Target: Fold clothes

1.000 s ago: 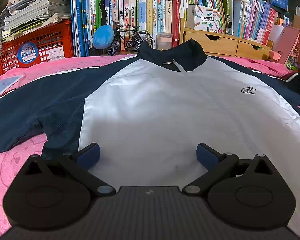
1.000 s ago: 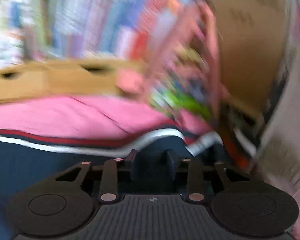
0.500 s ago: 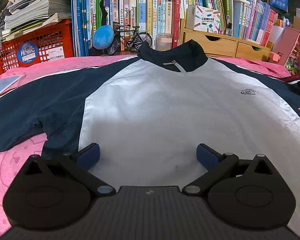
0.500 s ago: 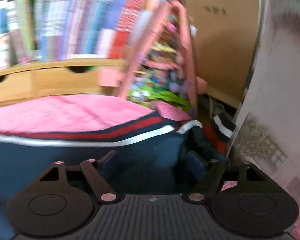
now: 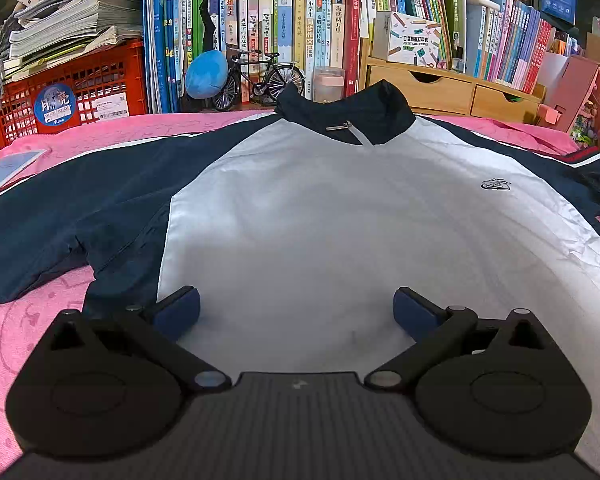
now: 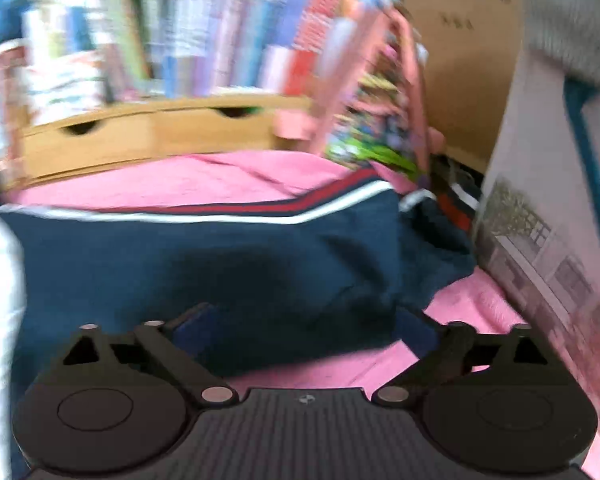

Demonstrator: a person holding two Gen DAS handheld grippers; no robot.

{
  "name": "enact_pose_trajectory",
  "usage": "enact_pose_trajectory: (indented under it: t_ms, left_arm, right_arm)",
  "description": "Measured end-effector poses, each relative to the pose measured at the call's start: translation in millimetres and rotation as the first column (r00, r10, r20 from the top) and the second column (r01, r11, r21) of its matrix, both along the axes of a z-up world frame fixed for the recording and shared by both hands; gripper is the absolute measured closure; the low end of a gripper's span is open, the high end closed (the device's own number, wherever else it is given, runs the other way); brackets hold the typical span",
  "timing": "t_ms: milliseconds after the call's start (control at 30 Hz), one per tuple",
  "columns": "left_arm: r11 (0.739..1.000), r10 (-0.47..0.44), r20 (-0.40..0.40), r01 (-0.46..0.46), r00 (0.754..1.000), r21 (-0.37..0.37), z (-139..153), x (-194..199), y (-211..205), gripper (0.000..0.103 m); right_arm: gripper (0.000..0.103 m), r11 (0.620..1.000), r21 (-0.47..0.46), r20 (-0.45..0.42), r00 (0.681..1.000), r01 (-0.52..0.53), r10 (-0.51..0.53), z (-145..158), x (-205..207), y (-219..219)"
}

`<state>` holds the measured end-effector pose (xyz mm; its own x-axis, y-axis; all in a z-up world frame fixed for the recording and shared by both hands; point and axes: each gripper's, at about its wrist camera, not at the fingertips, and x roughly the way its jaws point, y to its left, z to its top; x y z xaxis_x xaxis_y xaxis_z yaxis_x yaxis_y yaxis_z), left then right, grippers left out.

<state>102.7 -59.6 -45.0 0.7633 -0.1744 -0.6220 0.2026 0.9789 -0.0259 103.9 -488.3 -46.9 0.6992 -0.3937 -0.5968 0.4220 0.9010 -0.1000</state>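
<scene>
Your jaws on the left gripper (image 5: 296, 308) stand wide apart and hold nothing; only the white front of the jacket (image 5: 340, 220) lies between and beyond them. The jacket is spread flat, front up, on the pink cloth (image 5: 24, 320) that covers the table, with the dark collar (image 5: 344, 110) toward the books (image 5: 260, 28). At the left its navy sleeve (image 5: 60, 208) lies stretched out toward the red crate (image 5: 72, 92). A small bicycle model (image 5: 260, 78) stands just behind the collar, and wooden drawers (image 5: 452, 88) are more to the right.

On your right gripper (image 6: 304, 332) the jaws are opening, already very wide, and no cloth is pinched between them. The other navy sleeve (image 6: 228, 264) lies on the pink cloth just ahead of them, its red and white stripe on the far edge. This view is blurred.
</scene>
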Motion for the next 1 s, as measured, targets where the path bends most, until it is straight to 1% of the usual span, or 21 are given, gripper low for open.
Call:
enact_pose_trajectory:
  t_ms: [67, 167, 267, 367, 433, 500, 567, 733, 1000]
  left_arm:
    - [1.0, -0.001, -0.002, 0.001, 1.0, 0.003, -0.1, 0.3, -0.3, 0.0]
    - [0.999, 0.017, -0.018, -0.017, 1.0, 0.031, 2.0, -4.7, -3.0, 0.0]
    - [0.999, -0.012, -0.034, 0.013, 0.999, 0.039, 11.3, -29.1, -6.8, 0.0]
    - [0.997, -0.07, -0.057, 0.07, 0.996, 0.01, 19.6, -60.4, -8.8, 0.0]
    - [0.996, -0.087, -0.069, 0.088, 0.994, 0.007, 23.8, -78.8, -10.4, 0.0]
    - [0.995, -0.093, -0.075, 0.094, 0.993, 0.013, 27.8, -95.3, -12.0, 0.0]
    - [0.995, -0.095, -0.081, 0.096, 0.992, 0.009, 31.6, -108.2, -12.2, 0.0]
    - [0.995, -0.095, -0.092, 0.097, 0.991, 0.013, 35.5, -131.8, -11.9, 0.0]
    - [0.995, -0.075, -0.137, 0.084, 0.988, 0.061, 25.1, -157.6, -11.1, 0.0]
  right_arm:
    - [0.0, 0.999, -0.013, 0.022, 0.998, -0.05, 0.05, 8.1, -25.4, 33.4]
    - [0.0, 0.996, 0.017, 0.049, 0.995, -0.082, 0.081, 13.9, -70.5, 84.4]
    - [0.0, 0.99, 0.064, 0.075, 0.99, -0.125, 0.12, 8.3, -108.5, 123.5]
    - [0.0, 0.987, 0.07, 0.056, 0.988, -0.146, 0.143, 1.7, -140.5, 158.3]
    - [0.0, 0.986, 0.052, 0.02, 0.987, -0.159, 0.158, -2.6, -154.2, 175.7]
    - [0.0, 0.984, 0.039, -0.01, 0.984, -0.175, 0.176, -5.5, -167.4, 191.0]
    - [0.0, 0.981, 0.047, -0.021, 0.982, -0.188, 0.189, -7.5, -180.7, 201.7]
    - [0.0, 0.977, 0.088, -0.028, 0.98, -0.194, 0.198, -8.4, -204.7, 214.8]
    - [0.0, 0.972, 0.077, -0.084, 0.97, -0.222, 0.228, -9.0, -218.1, 237.2]
